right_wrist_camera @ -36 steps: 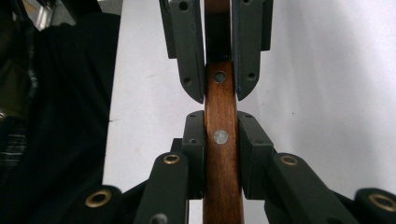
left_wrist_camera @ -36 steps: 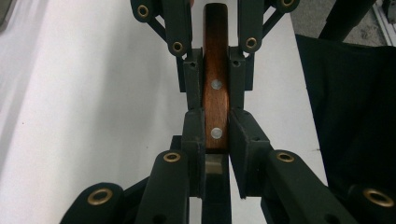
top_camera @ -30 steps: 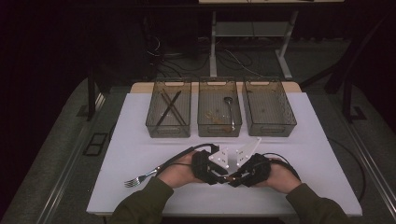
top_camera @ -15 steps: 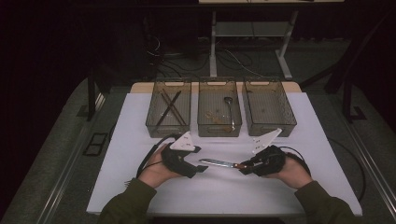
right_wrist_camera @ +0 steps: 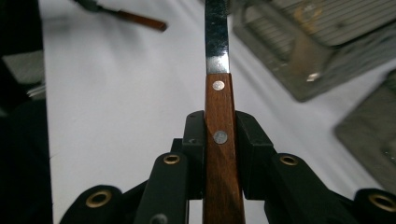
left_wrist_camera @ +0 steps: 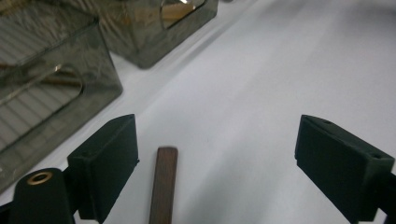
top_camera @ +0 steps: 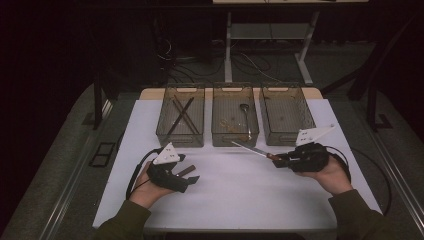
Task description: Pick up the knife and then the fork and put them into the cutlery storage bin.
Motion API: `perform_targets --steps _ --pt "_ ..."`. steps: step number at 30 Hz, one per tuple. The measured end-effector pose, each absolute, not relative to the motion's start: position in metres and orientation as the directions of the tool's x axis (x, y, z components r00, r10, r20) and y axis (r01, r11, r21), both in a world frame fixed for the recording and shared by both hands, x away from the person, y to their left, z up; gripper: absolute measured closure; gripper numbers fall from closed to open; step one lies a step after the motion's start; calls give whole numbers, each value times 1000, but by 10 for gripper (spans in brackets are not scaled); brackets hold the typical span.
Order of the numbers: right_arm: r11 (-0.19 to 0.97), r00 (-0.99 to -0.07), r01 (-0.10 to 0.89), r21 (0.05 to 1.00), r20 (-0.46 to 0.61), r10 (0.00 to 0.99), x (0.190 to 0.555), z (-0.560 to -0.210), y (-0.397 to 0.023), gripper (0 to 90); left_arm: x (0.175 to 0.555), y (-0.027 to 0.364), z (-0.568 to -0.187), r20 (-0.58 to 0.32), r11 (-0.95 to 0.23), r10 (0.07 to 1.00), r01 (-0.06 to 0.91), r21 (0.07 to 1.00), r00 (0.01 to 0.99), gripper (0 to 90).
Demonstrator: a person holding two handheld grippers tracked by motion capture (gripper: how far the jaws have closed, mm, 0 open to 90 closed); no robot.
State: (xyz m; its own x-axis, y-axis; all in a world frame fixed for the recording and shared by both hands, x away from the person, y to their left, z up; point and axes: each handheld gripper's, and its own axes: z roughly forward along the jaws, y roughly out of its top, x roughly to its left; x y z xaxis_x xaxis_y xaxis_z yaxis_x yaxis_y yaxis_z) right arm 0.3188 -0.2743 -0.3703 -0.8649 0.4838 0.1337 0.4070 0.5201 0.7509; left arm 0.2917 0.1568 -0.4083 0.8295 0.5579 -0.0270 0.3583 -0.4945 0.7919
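Knife (top_camera: 252,149): now in my right hand-held gripper (top_camera: 278,159) alone, jaws clamped on the wooden handle, blade pointing at the front wall of the middle bin (top_camera: 235,138) and just short of it, held above the counter (top_camera: 250,190). A second ago both grippers were together at the counter's near-centre; since then they have split, left to the left, right toward the right bin (top_camera: 287,112). My left hand-held gripper (top_camera: 189,176) has just been opening: jaws wide, pads touching nothing. A brown wooden handle (left_wrist_camera: 163,184) lies on the counter between them, nearer one jaw; I can't tell what utensil it belongs to. My read: handover done, so the knife is free to go into a bin, and the left can go for that handle next.
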Motion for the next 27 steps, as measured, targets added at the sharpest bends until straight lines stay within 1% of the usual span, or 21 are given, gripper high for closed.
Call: perform_targets --steps 3,5,10,13,15,20,27 --pt "486 -837 426 763 128 533 322 -363 -284 753 289 161 -412 -28 -496 570 371 785 821 86" --pt "468 -817 439 767 124 563 325 -359 -291 753 286 161 -415 -49 -476 581 387 790 813 66" --pt "400 -746 488 775 133 652 334 -351 -310 753 282 163 -420 -29 -504 590 396 768 807 0" --pt "355 -705 512 782 147 694 341 -350 -321 753 278 163 -422 -48 -471 617 417 778 786 0" --pt "333 -684 520 787 151 713 345 -349 -326 752 276 163 -423 -37 -483 613 411 773 789 0" --pt "282 -624 547 788 159 765 356 -352 -336 753 277 164 -426 -48 -469 612 411 781 789 0" --pt "240 -554 575 782 156 818 378 -357 -340 752 277 164 -427 -34 -482 606 401 779 795 0"
